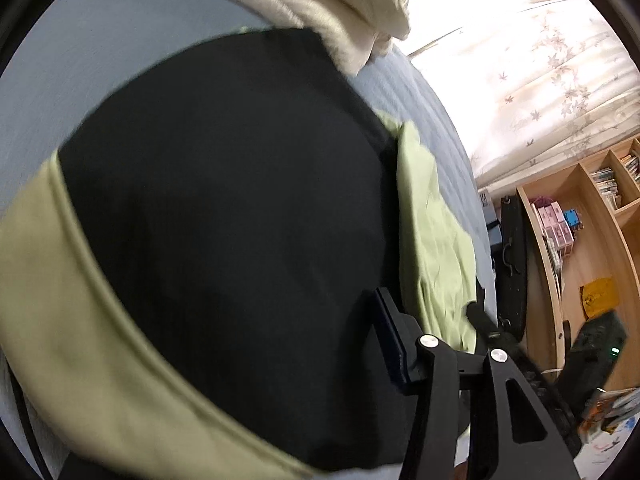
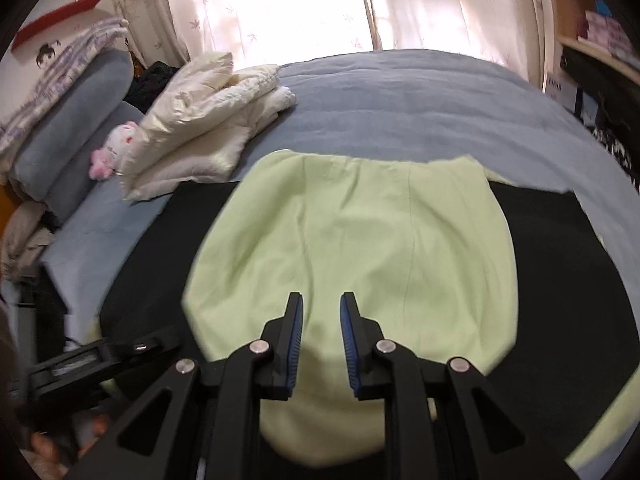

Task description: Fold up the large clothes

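A pale green garment (image 2: 360,240) lies folded on a black cloth (image 2: 560,280) spread over the bed. My right gripper (image 2: 320,304) hovers open and empty just above the garment's near part. In the left wrist view the black cloth (image 1: 224,200) fills the middle, with the green garment (image 1: 432,232) bunched at its right and a green band (image 1: 80,320) at the lower left. My left gripper (image 1: 432,312) is at the lower right, its fingers (image 1: 388,320) apart around the garment's edge without pinching it. The left gripper also shows in the right wrist view (image 2: 104,360) at the lower left.
A blue-grey bedspread (image 2: 400,100) covers the bed. A folded cream quilt (image 2: 208,120), a pink plush toy (image 2: 112,148) and grey pillows (image 2: 72,120) sit at the far left. Curtains (image 2: 280,8) hang behind. Wooden shelves (image 1: 580,240) stand right of the bed.
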Action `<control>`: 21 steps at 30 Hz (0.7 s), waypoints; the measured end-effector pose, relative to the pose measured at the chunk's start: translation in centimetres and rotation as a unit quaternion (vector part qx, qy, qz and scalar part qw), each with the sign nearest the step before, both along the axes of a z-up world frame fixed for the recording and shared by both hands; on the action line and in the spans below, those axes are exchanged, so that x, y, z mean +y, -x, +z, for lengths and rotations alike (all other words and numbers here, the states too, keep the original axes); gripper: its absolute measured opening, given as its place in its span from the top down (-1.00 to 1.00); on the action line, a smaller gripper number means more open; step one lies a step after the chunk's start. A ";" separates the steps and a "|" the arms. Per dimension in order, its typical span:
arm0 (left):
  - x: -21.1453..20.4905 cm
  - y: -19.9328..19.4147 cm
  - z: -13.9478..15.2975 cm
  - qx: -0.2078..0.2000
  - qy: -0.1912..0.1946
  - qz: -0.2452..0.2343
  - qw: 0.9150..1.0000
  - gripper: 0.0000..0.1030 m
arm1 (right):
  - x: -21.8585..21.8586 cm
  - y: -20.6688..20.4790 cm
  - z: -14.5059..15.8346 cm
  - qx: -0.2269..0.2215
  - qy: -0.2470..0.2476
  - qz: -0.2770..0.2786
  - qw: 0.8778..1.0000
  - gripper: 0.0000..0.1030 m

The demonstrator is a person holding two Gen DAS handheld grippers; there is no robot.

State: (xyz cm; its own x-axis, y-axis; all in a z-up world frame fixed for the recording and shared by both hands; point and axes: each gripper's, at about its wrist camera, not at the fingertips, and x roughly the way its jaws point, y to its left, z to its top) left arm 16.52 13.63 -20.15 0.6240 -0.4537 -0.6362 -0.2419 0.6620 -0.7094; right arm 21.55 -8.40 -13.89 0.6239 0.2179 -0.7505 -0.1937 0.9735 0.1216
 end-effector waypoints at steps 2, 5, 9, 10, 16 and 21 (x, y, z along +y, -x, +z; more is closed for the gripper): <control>-0.1 -0.5 0.3 -0.010 -0.017 0.010 1.000 0.12 | 0.2 -0.8 -1.9 0.025 0.010 -0.005 1.000 0.64; 0.3 -0.5 0.9 -0.018 -0.046 0.024 0.998 0.34 | 0.4 0.0 -3.5 0.017 0.024 -0.003 1.000 0.63; 0.4 -0.3 2.7 -0.020 -0.124 0.037 0.991 0.53 | 0.6 0.9 -3.7 0.004 0.032 -0.005 0.999 0.63; -0.2 -0.4 3.7 -0.031 -0.156 0.038 0.987 0.62 | 0.3 0.8 -3.8 0.006 0.024 -0.006 1.000 0.63; -5.3 -1.0 9.6 -0.117 -0.292 0.010 0.949 0.79 | -1.7 0.8 -4.0 0.029 -0.049 -0.011 0.998 0.62; -11.4 -1.5 13.9 -0.191 -0.340 -0.040 0.920 0.82 | -3.7 1.9 -4.4 0.047 -0.122 -0.026 0.991 0.63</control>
State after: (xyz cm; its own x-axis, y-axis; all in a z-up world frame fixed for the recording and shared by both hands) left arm 18.03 2.27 -6.23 0.8430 -0.0868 -0.5309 0.0084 0.9889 -0.1483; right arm 19.69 -12.10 -18.26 0.5694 0.3695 -0.7344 -0.1215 0.9213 0.3694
